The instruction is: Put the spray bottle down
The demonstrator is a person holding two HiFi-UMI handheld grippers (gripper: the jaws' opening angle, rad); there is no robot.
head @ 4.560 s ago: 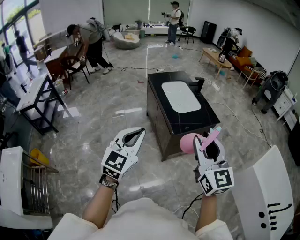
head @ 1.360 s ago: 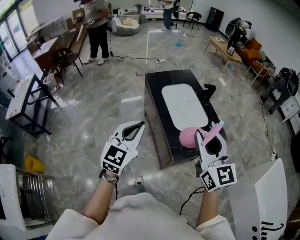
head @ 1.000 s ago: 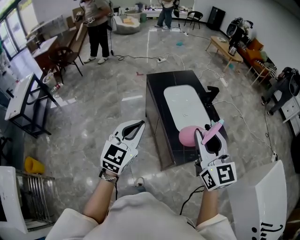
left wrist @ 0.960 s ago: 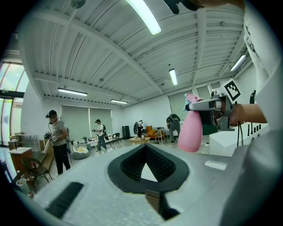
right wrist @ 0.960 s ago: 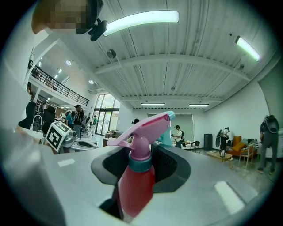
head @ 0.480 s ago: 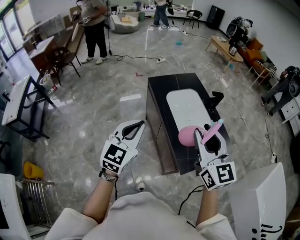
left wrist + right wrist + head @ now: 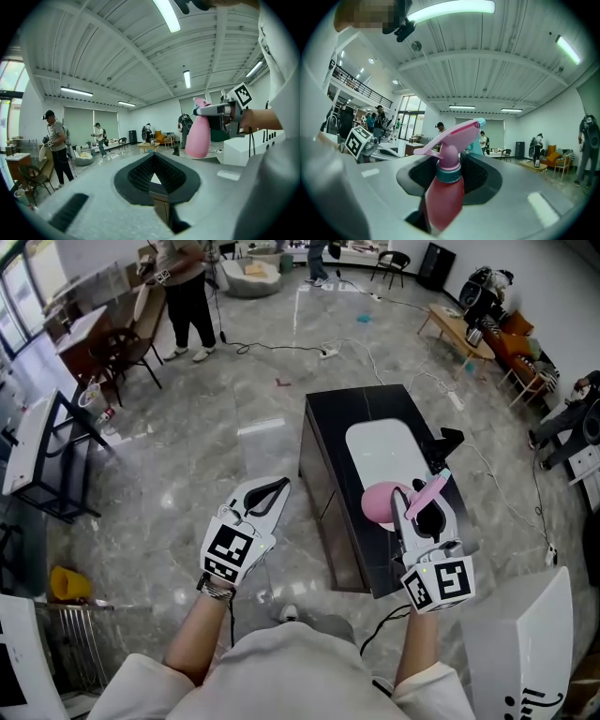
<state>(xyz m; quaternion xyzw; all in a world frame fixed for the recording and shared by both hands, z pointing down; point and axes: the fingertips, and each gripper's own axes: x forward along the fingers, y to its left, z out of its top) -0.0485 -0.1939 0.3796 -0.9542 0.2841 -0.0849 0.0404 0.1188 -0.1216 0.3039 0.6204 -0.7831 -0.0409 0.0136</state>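
Pink all over, the spray bottle point(image 7: 379, 503) has a pink body and trigger head, a teal collar at the neck and a pale blue nozzle tip, and I can't spot a brand or label on it from any angle. The right gripper point(image 7: 424, 514) has its jaws clamped round the neck just under the trigger; in the right gripper view the bottle point(image 7: 444, 190) stands upright between the pads. From the head view it sits over the near right corner of the black cabinet point(image 7: 325, 486), the one with the white oval panel point(image 7: 380, 452) on top, but whether its base touches the top I can't tell. The left gripper point(image 7: 274, 491) is off to the cabinet's left, over the grey marble floor point(image 7: 187, 474). Its jaws are closed tip to tip with nothing in them, which its own view confirms point(image 7: 153, 157); the bottle point(image 7: 199, 135) shows off to the side there. The only "writing" around is the black-and-white square marker on each gripper's cube point(image 7: 228, 554) point(image 7: 438, 583), plus a few black strokes like a logo on a white panel point(image 7: 525, 643) near the cabinet's near right side, none of it readable as words. Beyond the cabinet's far left, a person point(image 7: 183, 287) stands by some chairs.
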